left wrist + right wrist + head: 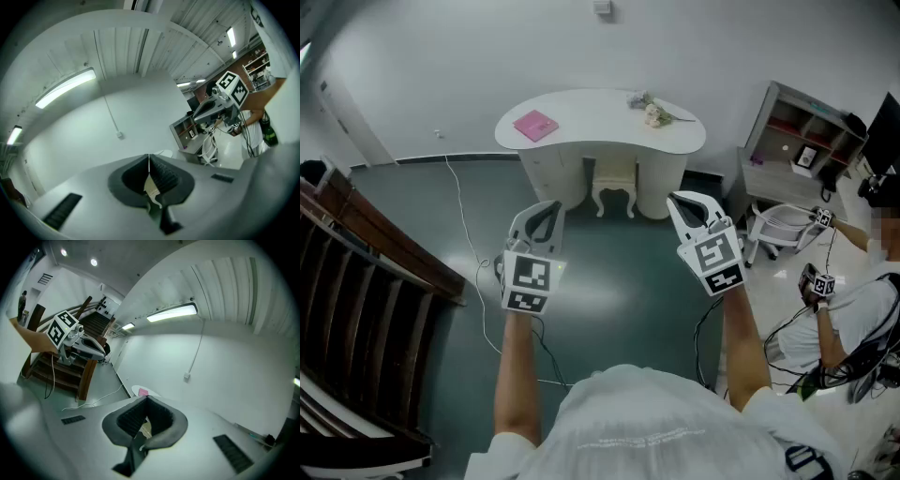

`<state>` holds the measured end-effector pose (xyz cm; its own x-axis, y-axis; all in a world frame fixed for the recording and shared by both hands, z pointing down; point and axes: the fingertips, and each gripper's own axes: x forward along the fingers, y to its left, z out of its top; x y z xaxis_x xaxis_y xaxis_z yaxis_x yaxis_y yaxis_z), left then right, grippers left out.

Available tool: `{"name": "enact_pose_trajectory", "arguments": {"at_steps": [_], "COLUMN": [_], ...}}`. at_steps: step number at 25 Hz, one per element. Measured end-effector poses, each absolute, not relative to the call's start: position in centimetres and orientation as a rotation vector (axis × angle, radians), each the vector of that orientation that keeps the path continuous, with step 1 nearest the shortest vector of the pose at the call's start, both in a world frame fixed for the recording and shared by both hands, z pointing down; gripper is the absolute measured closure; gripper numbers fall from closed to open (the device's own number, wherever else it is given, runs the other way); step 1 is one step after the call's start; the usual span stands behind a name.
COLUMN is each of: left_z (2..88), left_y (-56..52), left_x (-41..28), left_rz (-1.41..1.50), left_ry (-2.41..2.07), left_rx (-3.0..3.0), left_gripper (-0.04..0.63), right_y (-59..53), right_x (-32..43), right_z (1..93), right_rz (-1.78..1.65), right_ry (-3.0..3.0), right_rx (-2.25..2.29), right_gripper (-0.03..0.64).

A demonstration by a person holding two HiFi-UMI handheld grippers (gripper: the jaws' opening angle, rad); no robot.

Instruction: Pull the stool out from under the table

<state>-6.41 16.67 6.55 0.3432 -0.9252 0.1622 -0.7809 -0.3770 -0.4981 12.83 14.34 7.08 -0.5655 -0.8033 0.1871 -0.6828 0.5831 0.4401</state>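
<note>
The small white stool with curved legs stands tucked under the white kidney-shaped table by the far wall. My left gripper and right gripper hover side by side over the floor, short of the table and apart from the stool. Both are shut with nothing between the jaws. In the left gripper view the left gripper has its pads pressed together, and the right gripper shows at the right. In the right gripper view the right gripper is likewise closed, with the table beyond it.
A pink book and a bunch of flowers lie on the table. A shelf unit and a white chair stand at right, beside another person. Wooden stairs run along the left. A cable trails on the floor.
</note>
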Motion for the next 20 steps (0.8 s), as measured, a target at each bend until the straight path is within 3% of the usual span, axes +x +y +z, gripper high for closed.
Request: {"name": "enact_pose_trajectory", "arguments": {"at_steps": [20], "left_z": [10.0], "left_y": [17.1], "left_x": [-2.8], "left_rz": [-0.725], "left_ry": [1.577], "left_rx": [-2.259], "left_gripper": [0.577], "right_y": [13.7], "right_x": [17.6], "right_z": [10.8], "right_rz": [-0.446], "right_ry": [-2.481], "right_rx": [1.083], "right_gripper": [0.601]}}
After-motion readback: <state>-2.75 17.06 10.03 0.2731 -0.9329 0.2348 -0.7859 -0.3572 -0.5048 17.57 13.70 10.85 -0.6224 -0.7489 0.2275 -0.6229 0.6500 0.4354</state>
